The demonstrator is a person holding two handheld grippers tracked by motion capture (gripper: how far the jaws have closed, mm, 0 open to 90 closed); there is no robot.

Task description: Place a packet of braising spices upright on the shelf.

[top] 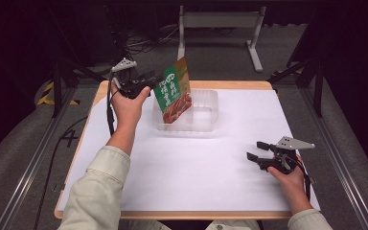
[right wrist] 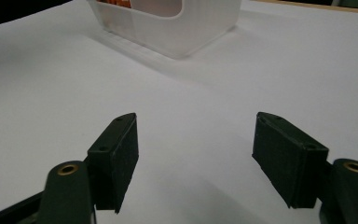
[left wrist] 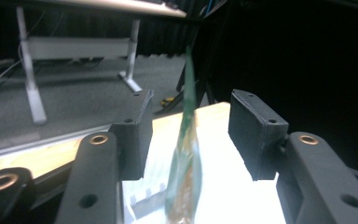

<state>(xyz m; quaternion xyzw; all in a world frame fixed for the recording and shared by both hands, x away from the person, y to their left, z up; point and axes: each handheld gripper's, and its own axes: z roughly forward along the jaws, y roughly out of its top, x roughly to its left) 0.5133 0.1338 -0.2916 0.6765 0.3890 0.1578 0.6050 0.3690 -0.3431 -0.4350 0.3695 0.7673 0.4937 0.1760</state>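
A green and orange snack packet (top: 175, 91) stands tilted in a clear plastic container (top: 206, 117) at the table's back middle, its lower end inside the tub. My left gripper (top: 149, 79) is held at the packet's left edge. In the left gripper view the packet (left wrist: 186, 154) is edge-on between the jaws of the left gripper (left wrist: 193, 105), which stand open, with a gap on both sides. My right gripper (top: 258, 151) rests low at the front right, open and with nothing in it. The right gripper (right wrist: 198, 123) faces the container (right wrist: 177, 28) across bare white paper.
A white sheet (top: 196, 167) covers the wooden table (top: 230, 85). Beyond the far edge stands a white metal frame (top: 220, 21) on a grey floor, with cables and dark rails at both sides.
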